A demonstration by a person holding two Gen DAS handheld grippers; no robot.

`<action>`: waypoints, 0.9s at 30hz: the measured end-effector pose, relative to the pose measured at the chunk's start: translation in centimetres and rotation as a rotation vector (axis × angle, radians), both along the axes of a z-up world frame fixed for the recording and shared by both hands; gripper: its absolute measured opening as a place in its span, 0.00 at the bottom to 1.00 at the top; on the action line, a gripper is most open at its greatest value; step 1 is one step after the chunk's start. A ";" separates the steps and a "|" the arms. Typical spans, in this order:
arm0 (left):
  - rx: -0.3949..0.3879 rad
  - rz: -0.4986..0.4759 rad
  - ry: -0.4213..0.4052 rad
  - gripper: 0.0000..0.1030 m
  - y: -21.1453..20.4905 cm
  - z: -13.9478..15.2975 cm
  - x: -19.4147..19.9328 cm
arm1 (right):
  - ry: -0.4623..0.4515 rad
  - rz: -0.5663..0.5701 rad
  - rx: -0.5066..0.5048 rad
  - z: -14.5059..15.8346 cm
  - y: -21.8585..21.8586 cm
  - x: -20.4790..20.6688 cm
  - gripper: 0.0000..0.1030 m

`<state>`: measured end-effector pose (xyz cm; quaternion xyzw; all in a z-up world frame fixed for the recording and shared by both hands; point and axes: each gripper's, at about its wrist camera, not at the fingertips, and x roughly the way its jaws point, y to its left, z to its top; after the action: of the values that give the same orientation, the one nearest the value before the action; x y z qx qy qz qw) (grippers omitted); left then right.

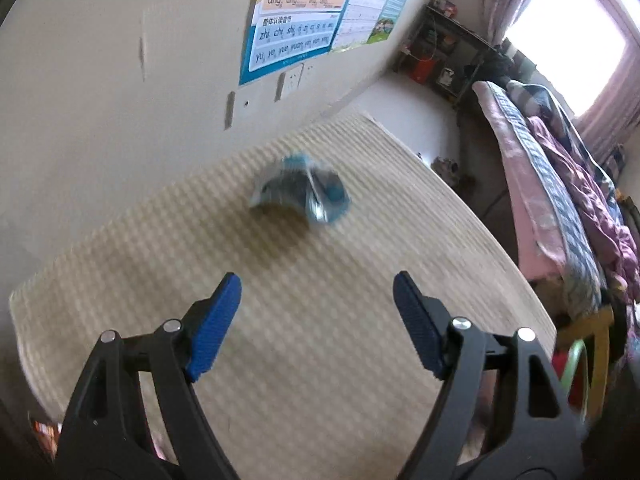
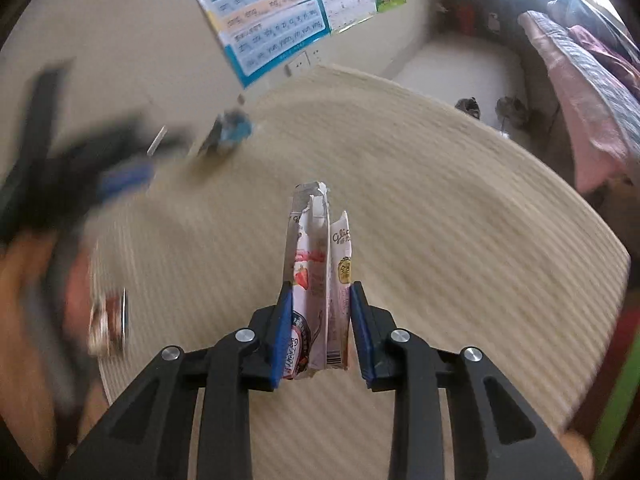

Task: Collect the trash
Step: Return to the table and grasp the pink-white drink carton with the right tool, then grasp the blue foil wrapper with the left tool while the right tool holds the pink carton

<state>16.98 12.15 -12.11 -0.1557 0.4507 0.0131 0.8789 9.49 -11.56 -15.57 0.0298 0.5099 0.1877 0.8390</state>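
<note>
A crumpled blue wrapper [image 1: 301,189] lies on the beige ribbed table mat [image 1: 320,360], ahead of my left gripper [image 1: 317,288], which is open and empty above the mat. The wrapper also shows in the right wrist view [image 2: 230,131], blurred, at the far left of the mat. My right gripper [image 2: 320,292] is shut on a torn pink strawberry snack wrapper [image 2: 320,264], held upright over the mat [image 2: 460,240]. The left gripper [image 2: 120,172] appears there as a dark blur beside the blue wrapper.
A wall with a pinyin poster [image 1: 296,28] borders the mat's far side. A bed with pink and purple bedding [image 1: 560,184] stands to the right. A blurred brown packet [image 2: 108,324] sits at the mat's left edge. Shoes [image 2: 508,110] lie on the floor beyond.
</note>
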 end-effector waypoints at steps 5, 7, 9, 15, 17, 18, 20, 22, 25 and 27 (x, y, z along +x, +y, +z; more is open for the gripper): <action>0.063 0.007 0.026 0.73 -0.4 -1.1 5.1 | 0.029 -0.029 -0.003 -0.7 -2.5 -4.9 0.28; 0.065 0.018 0.045 0.73 -0.4 -1.8 6.7 | 0.035 -0.030 -0.027 -1.2 -3.1 -5.7 0.28; 0.033 0.032 0.093 0.73 -0.2 -2.9 8.2 | 0.047 -0.042 -0.009 -1.3 -3.3 -5.6 0.28; 0.036 0.081 0.188 0.37 0.4 -4.7 8.9 | -0.005 -0.024 0.007 -0.3 -3.5 -5.7 0.29; 0.061 0.056 0.163 0.37 -0.1 -3.9 7.7 | -0.003 -0.018 0.013 -0.5 -3.3 -5.7 0.29; 0.072 0.050 0.148 0.37 -0.4 -3.3 7.1 | -0.001 -0.018 0.016 -0.7 -3.3 -5.7 0.29; 0.093 0.032 0.105 0.37 -1.4 -2.0 4.8 | 0.000 -0.018 0.018 -0.8 -3.3 -5.8 0.29; 0.100 0.002 0.074 0.37 -2.8 -0.9 1.9 | -0.006 -0.019 0.019 -0.8 -3.2 -5.8 0.29; 0.090 -0.030 0.055 0.37 -4.5 -0.2 -1.8 | -0.021 -0.027 0.021 -0.4 -3.6 -6.0 0.29; 0.068 -0.047 0.051 0.37 -5.6 0.1 -4.6 | -0.027 -0.036 0.023 -0.3 -3.9 -6.1 0.30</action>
<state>12.37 6.54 -11.97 -0.1146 0.4760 0.0118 0.8719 3.36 -15.47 -15.87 0.0459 0.4959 0.1788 0.8485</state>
